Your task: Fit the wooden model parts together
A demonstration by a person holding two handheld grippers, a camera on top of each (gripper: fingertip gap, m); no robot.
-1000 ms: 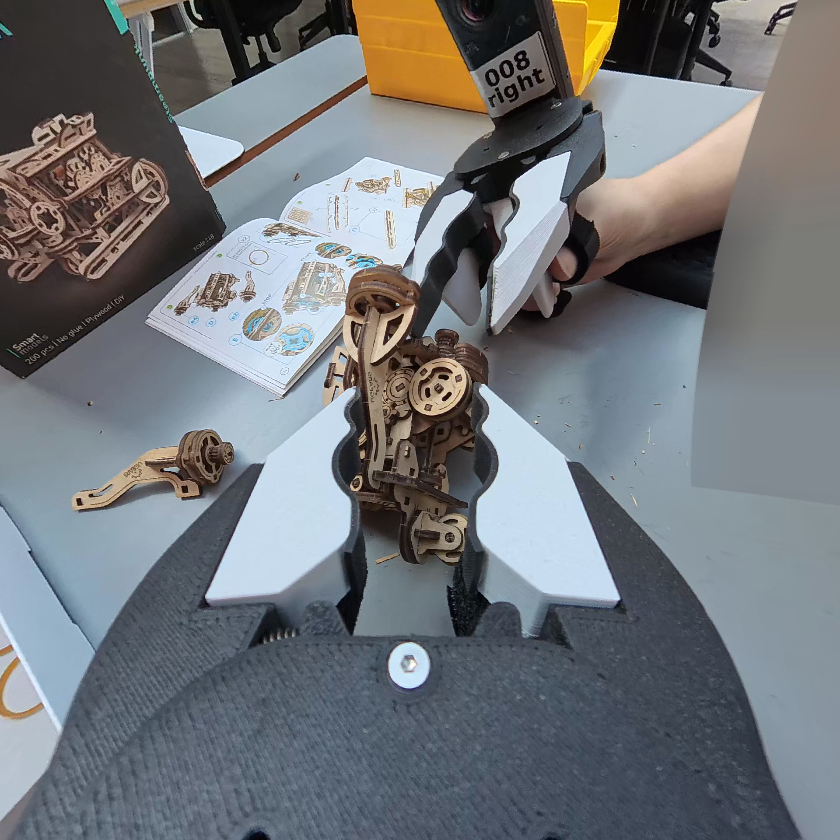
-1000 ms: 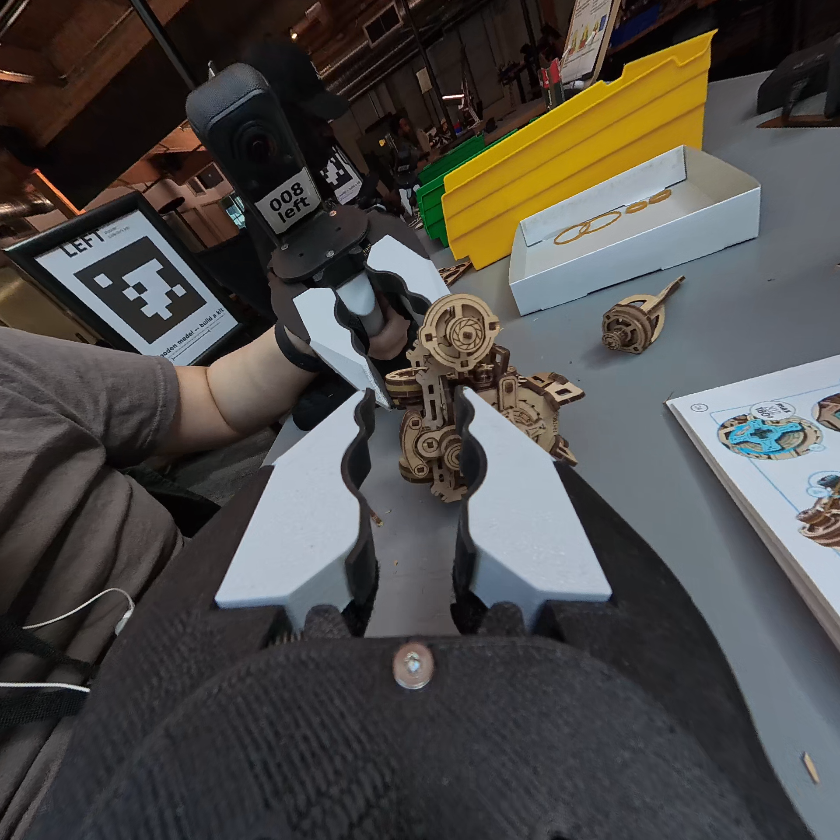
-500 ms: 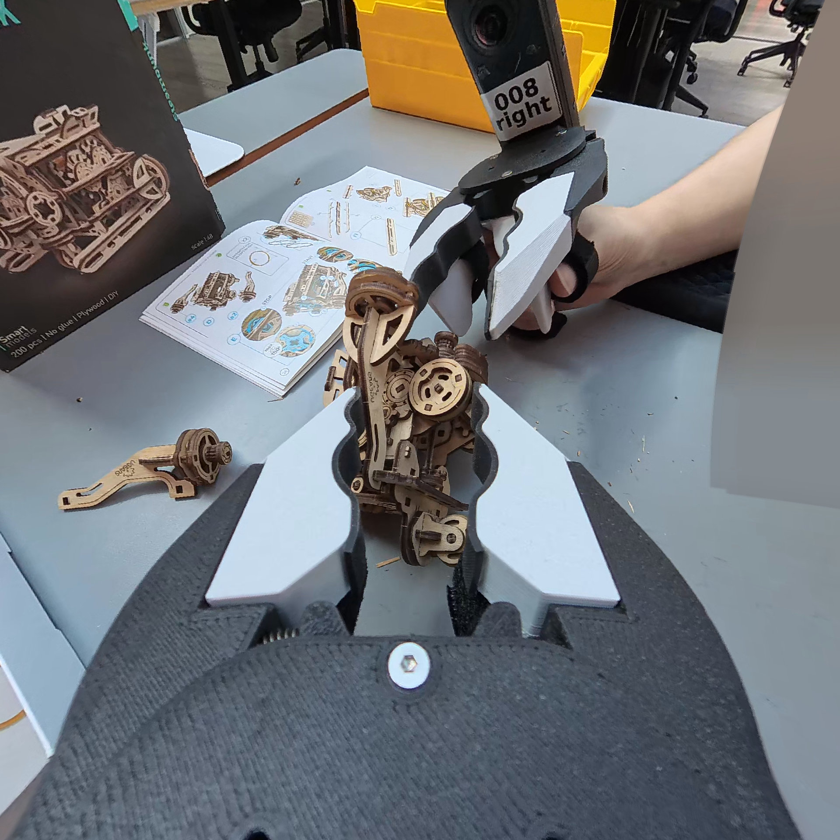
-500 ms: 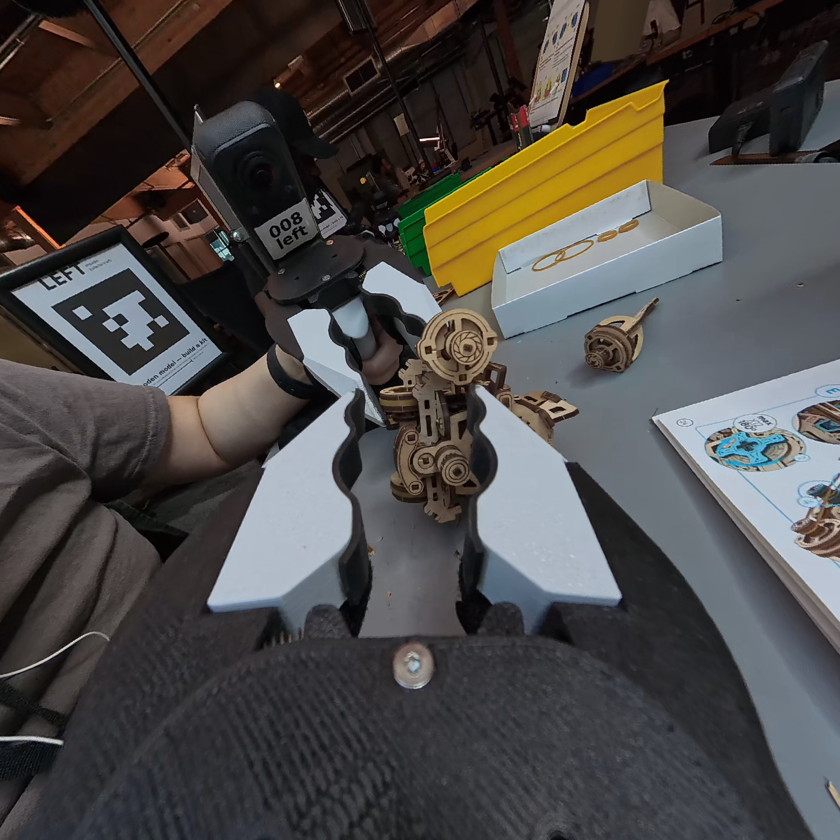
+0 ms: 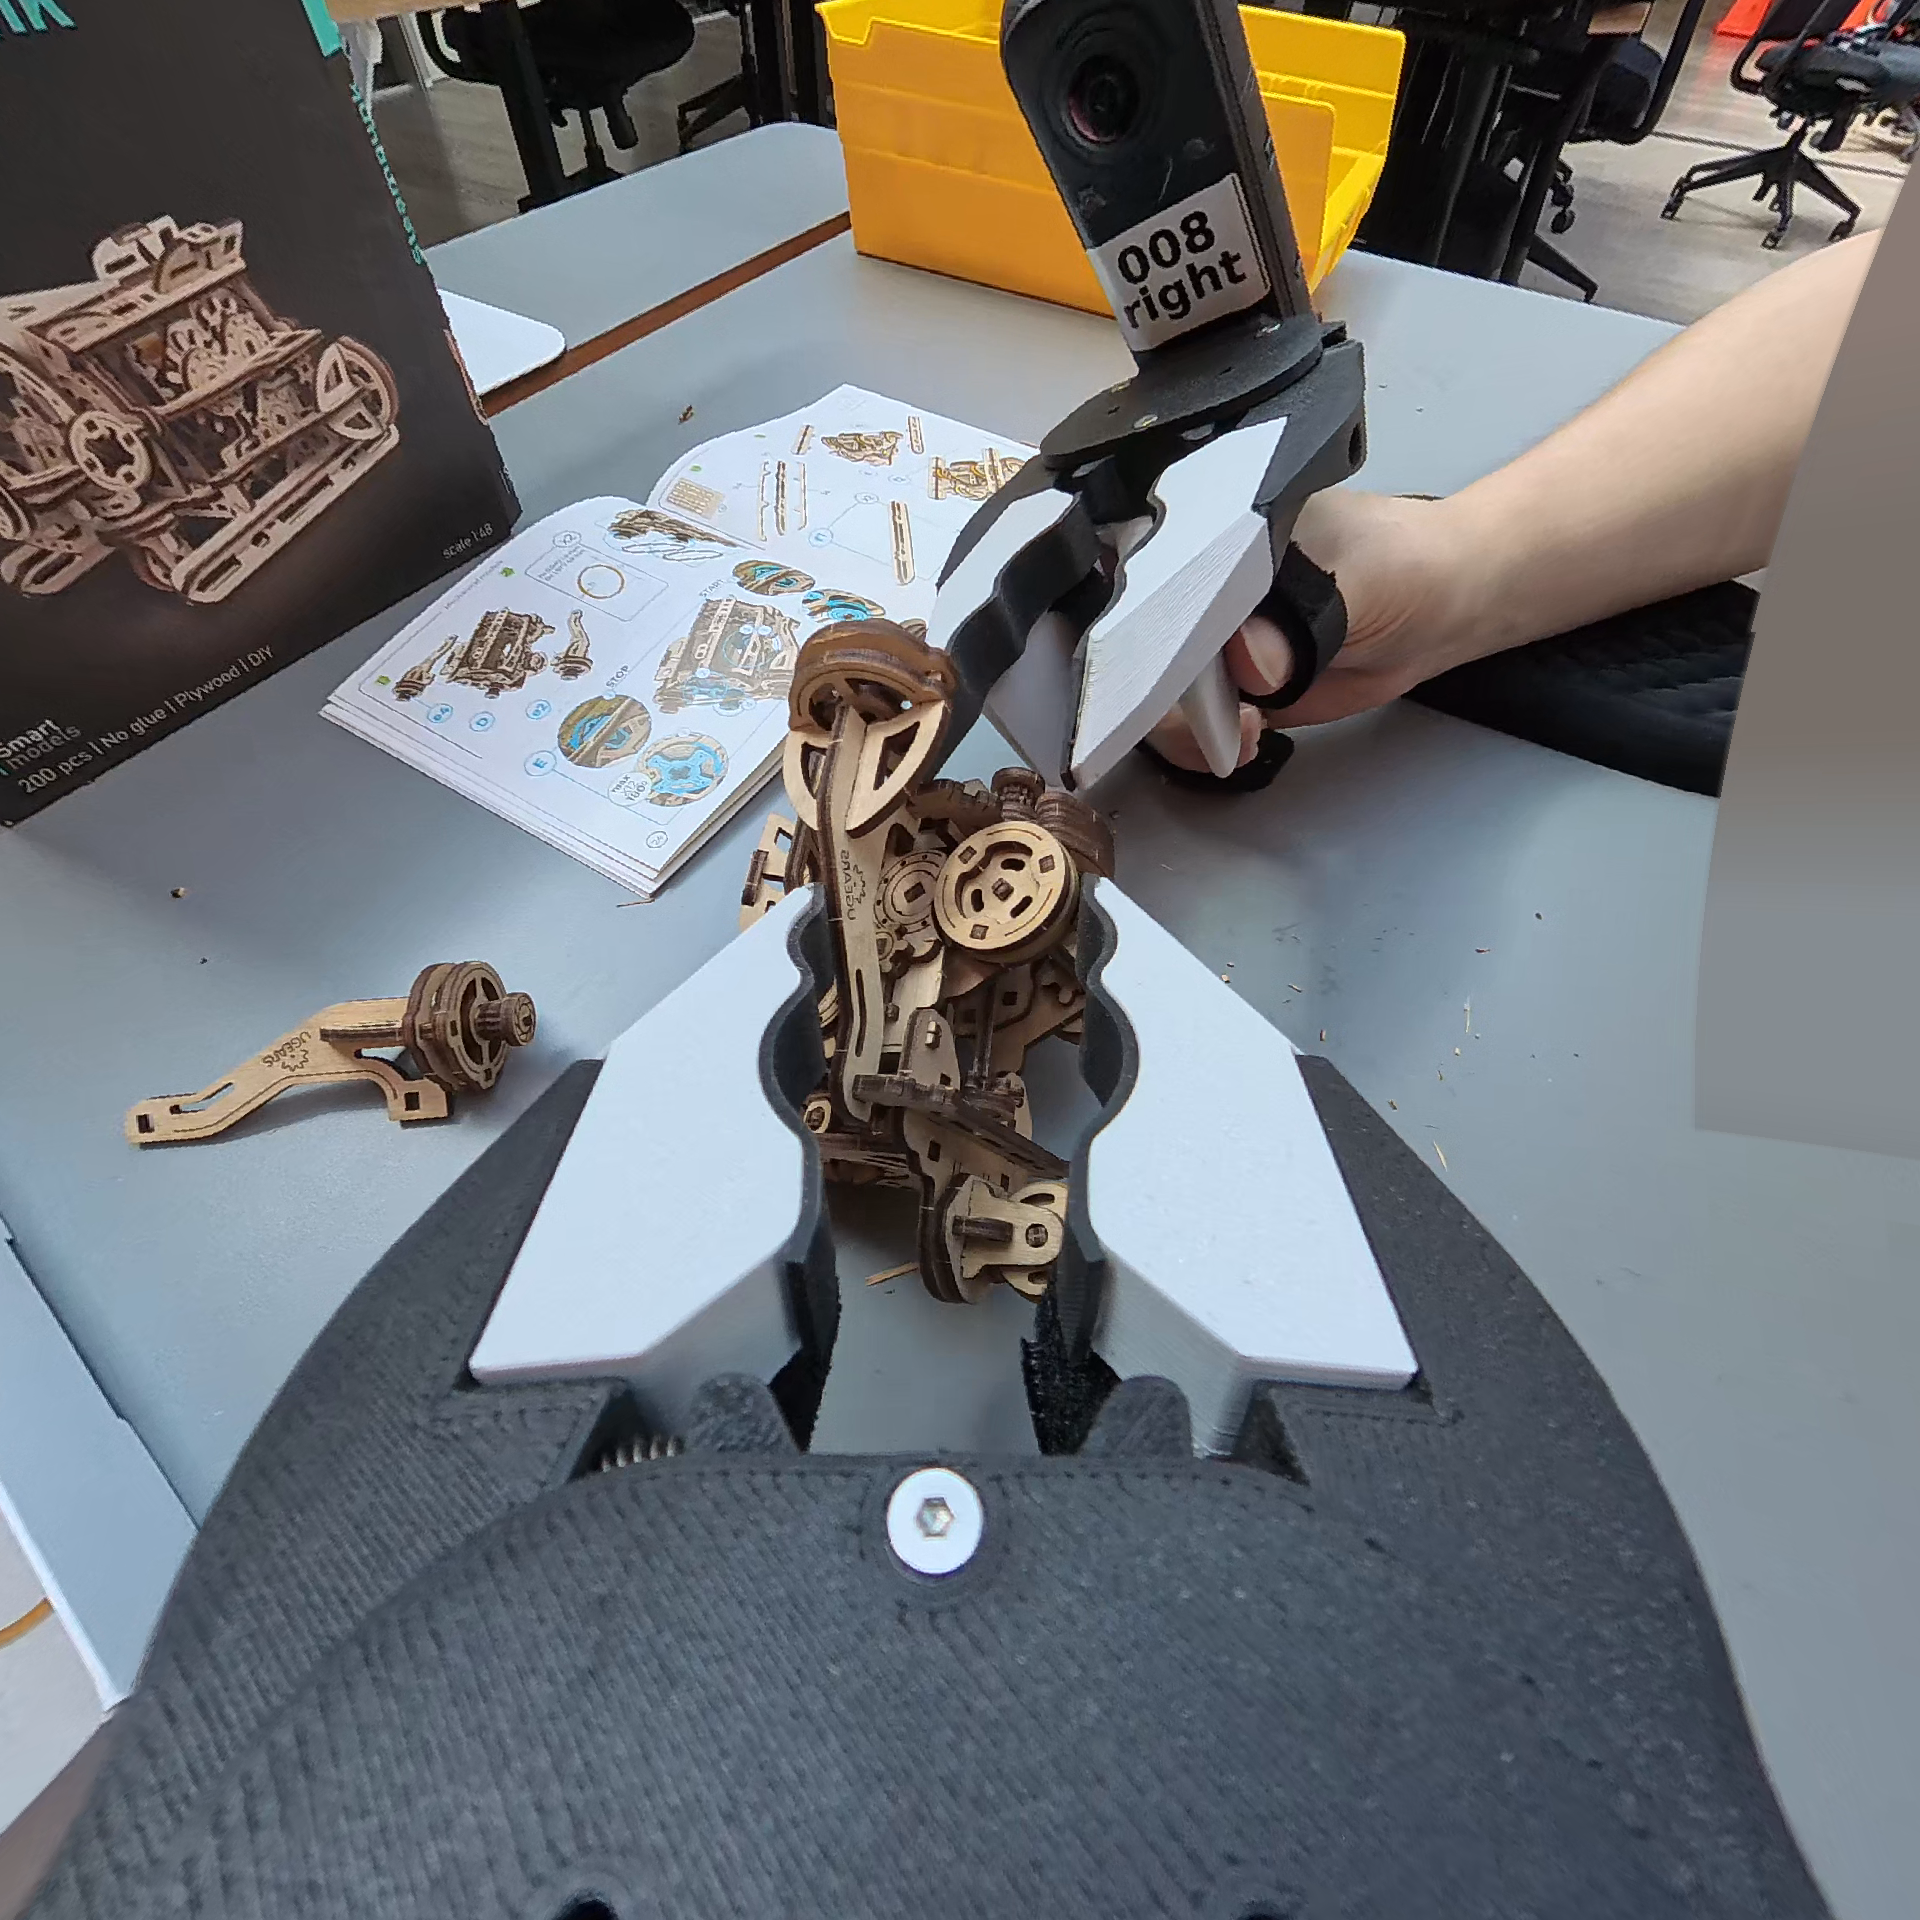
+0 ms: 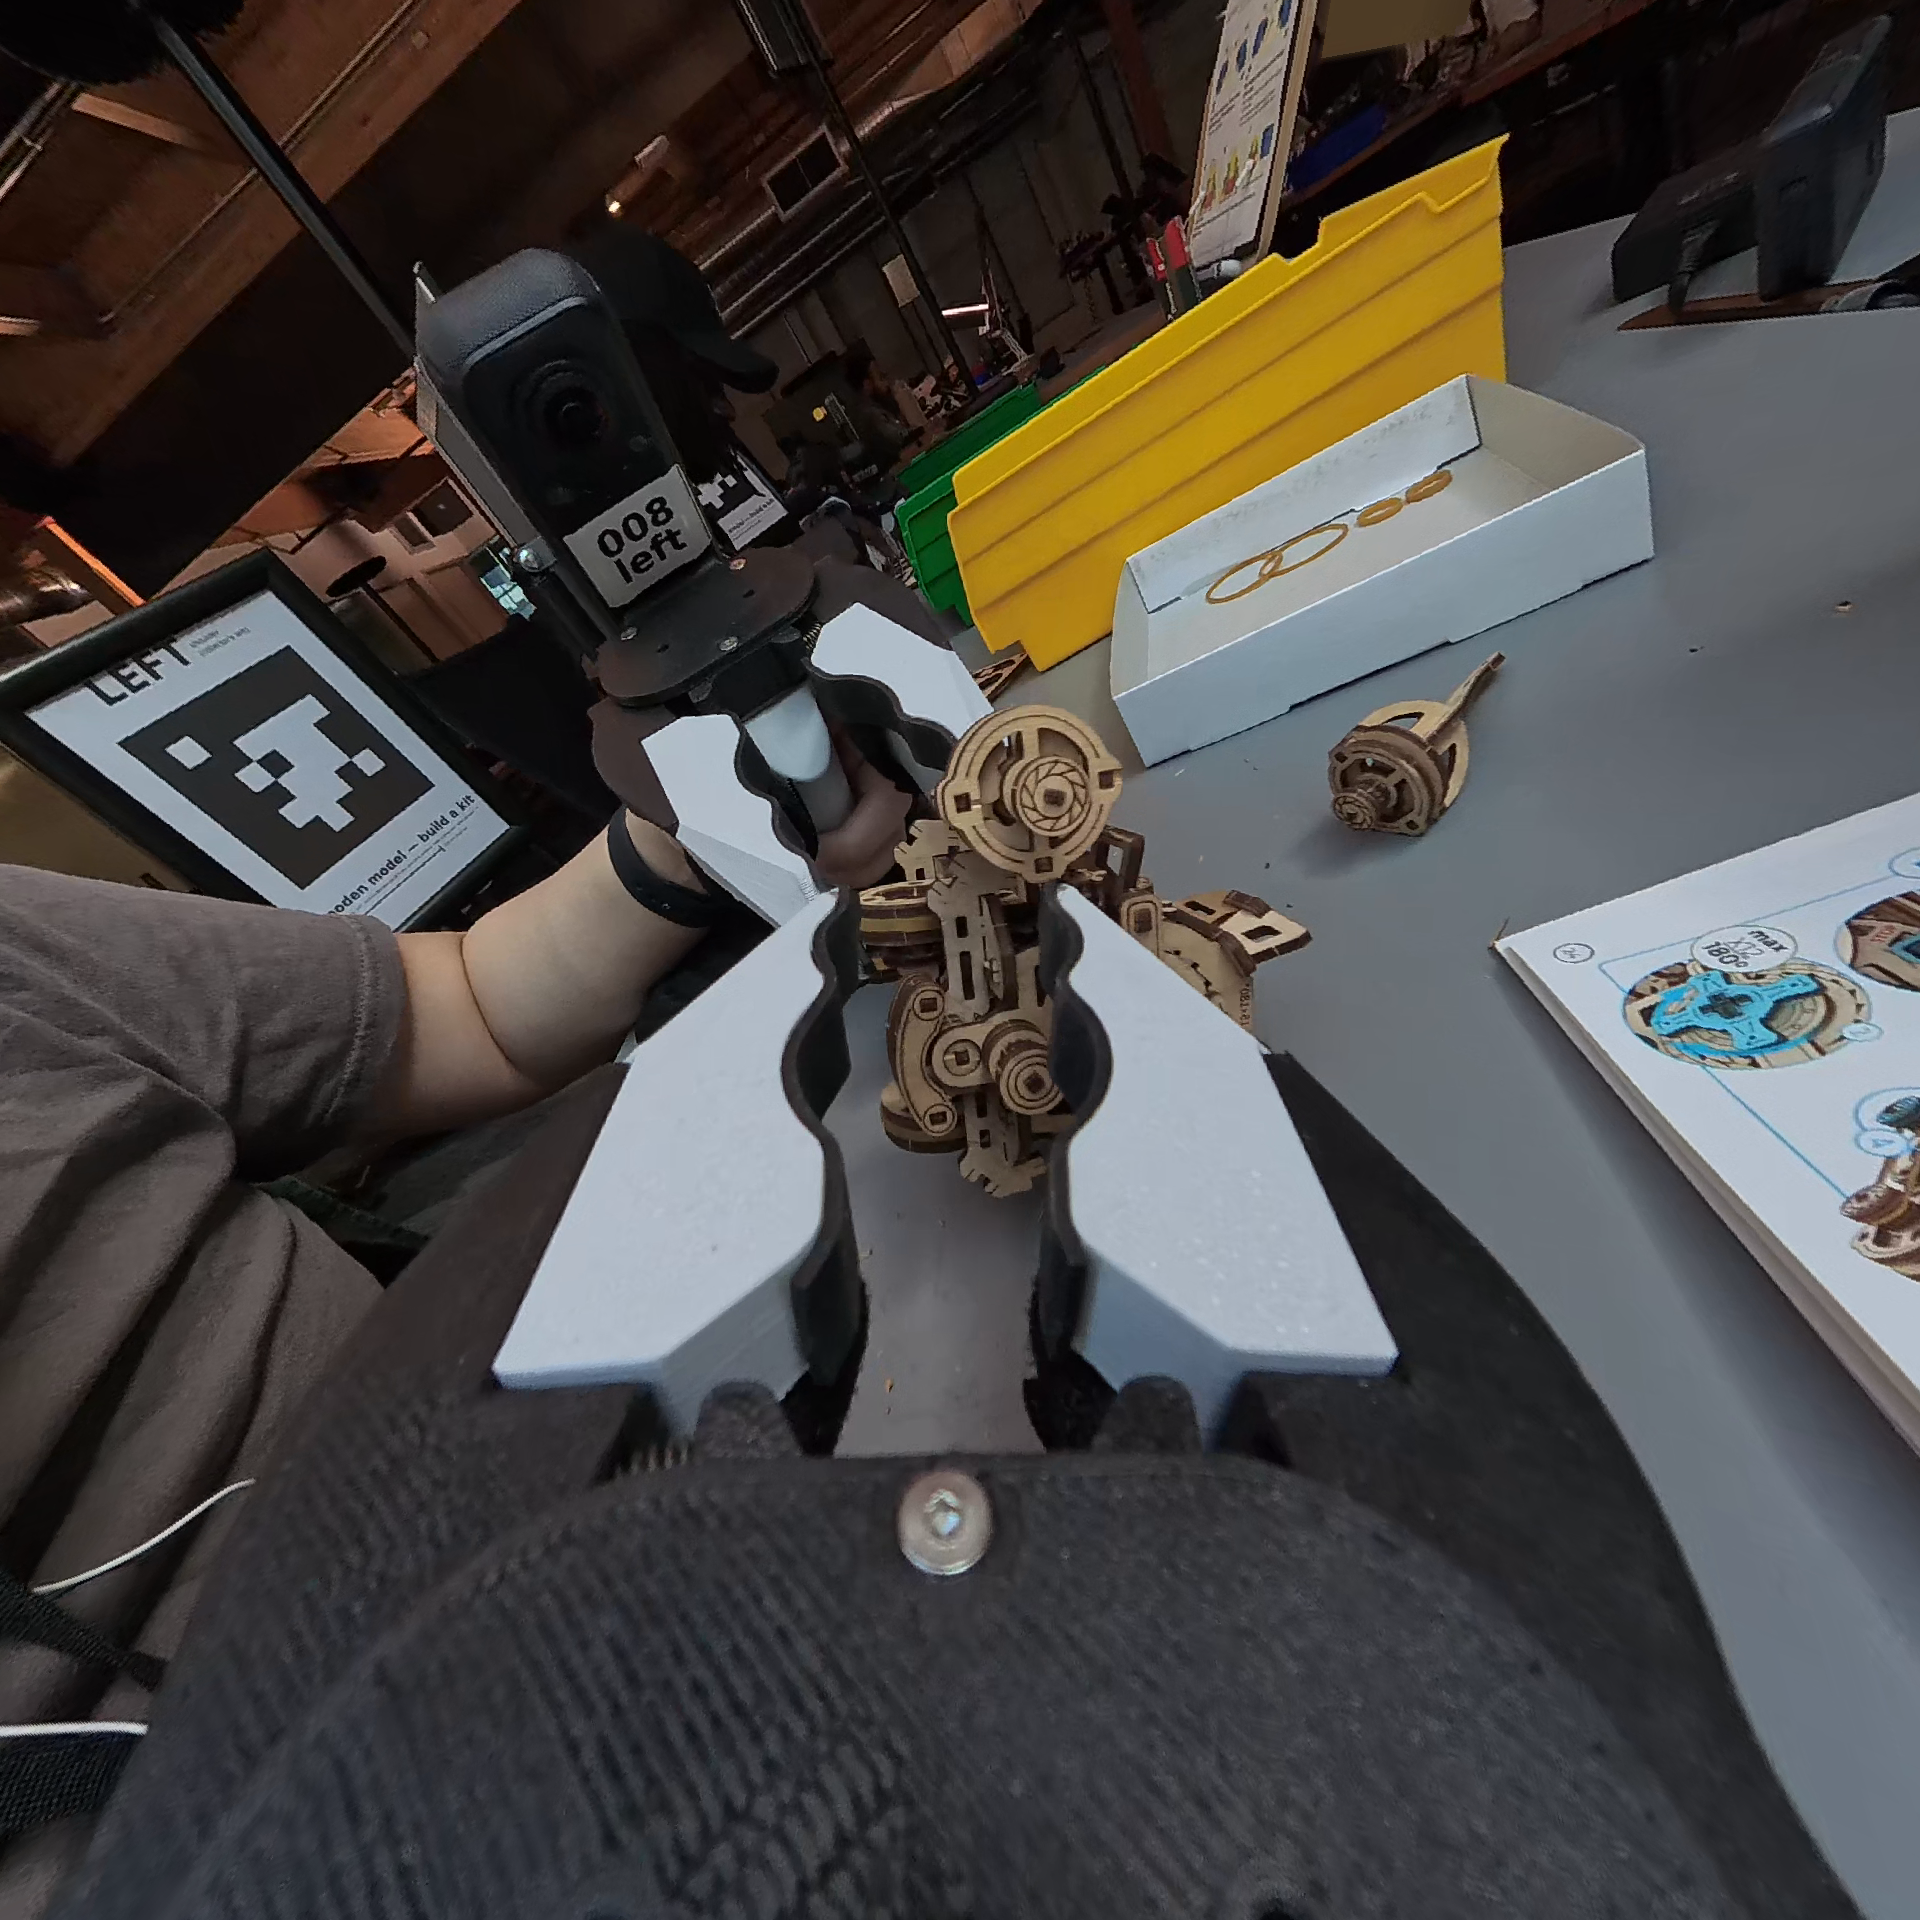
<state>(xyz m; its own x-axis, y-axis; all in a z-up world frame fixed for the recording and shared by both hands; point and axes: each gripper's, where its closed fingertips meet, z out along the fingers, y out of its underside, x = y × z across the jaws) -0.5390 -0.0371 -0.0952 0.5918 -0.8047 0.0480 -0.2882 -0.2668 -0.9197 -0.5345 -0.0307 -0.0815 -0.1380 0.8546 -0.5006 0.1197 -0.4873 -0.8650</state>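
A partly built wooden model (image 5: 935, 987) stands upright on the grey table (image 5: 1455, 987). My left gripper (image 5: 945, 904) is shut on its lower body, both pads against it. In the right wrist view the model (image 6: 977, 1018) sits between my right gripper's (image 6: 945, 909) fingertips. They close on its upper part, just below the round wheel (image 6: 1029, 800) at the top. The left wrist view shows the right gripper (image 5: 1039, 748) coming down from above onto the model's top. A loose wooden sub-assembly with a lever arm (image 5: 436, 1029) lies on the table to the left; it also shows in the right wrist view (image 6: 1397, 769).
An open instruction booklet (image 5: 623, 644) lies behind the model. The kit's dark box (image 5: 208, 416) stands at the far left. A yellow bin (image 6: 1226, 447) and a white tray (image 6: 1382, 623) with rubber rings sit at the table's far side. A person's arm (image 5: 1558, 499) rests at the right. Both grippers' tips are close together, under 4 cm apart.
My right gripper opened wider, then closed again on the model's upper part. My left gripper kept its hold on the model.
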